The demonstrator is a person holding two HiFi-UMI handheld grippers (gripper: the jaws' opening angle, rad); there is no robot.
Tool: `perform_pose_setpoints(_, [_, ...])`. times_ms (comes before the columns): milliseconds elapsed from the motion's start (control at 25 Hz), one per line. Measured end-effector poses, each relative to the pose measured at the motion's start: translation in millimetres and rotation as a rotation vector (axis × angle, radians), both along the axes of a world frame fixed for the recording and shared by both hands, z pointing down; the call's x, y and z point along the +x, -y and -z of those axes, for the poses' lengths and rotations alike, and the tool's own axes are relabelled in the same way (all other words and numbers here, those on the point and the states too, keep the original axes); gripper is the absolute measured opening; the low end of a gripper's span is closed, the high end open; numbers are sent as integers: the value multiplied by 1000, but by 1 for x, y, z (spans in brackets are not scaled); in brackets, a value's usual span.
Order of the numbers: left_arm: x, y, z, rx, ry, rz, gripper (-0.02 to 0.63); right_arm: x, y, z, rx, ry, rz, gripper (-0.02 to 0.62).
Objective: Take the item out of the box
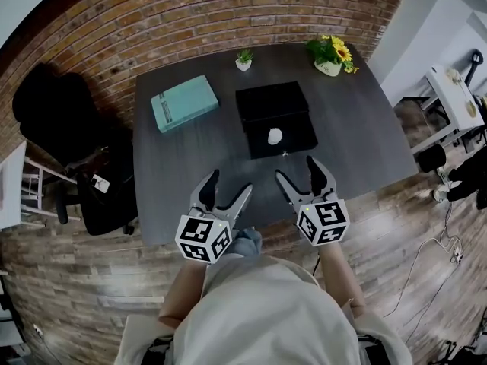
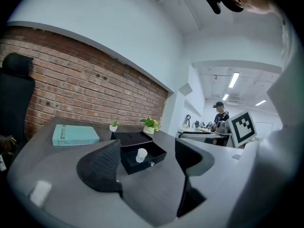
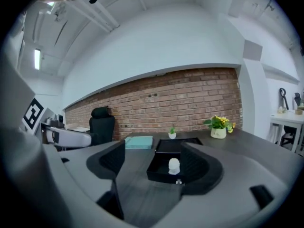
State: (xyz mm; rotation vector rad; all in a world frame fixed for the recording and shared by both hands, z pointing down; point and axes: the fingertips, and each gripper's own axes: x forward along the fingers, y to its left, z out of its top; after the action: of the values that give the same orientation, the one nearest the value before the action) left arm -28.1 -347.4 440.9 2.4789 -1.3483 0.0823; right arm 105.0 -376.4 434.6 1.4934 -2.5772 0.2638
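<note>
A black box (image 1: 268, 106) stands mid-table with its drawer (image 1: 293, 144) pulled out toward me. A small white item (image 1: 275, 136) sits in the drawer; it also shows in the left gripper view as the white item (image 2: 141, 155) and in the right gripper view as the white item (image 3: 174, 165). My left gripper (image 1: 227, 187) hovers open over the table's near edge, left of the drawer. My right gripper (image 1: 300, 170) is open just in front of the drawer, nothing between its fingers.
A teal book (image 1: 183, 102) lies left of the box. A small potted plant (image 1: 244, 59) and a pot of yellow flowers (image 1: 332, 55) stand at the table's far edge by the brick wall. A black chair (image 1: 68, 143) is at the left. A person (image 2: 220, 112) stands far off.
</note>
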Motion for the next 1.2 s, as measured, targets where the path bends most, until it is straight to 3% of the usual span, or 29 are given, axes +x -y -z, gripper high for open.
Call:
perform_pose_setpoints(640, [-7,76,-23,-82,5,-29,347,-9,111,-73,-176,-143,18,352])
perform_pose_setpoints(1200, [-19,107,-42,-140,-7,-31,347,-19,163,-152,-431,-343,108,274])
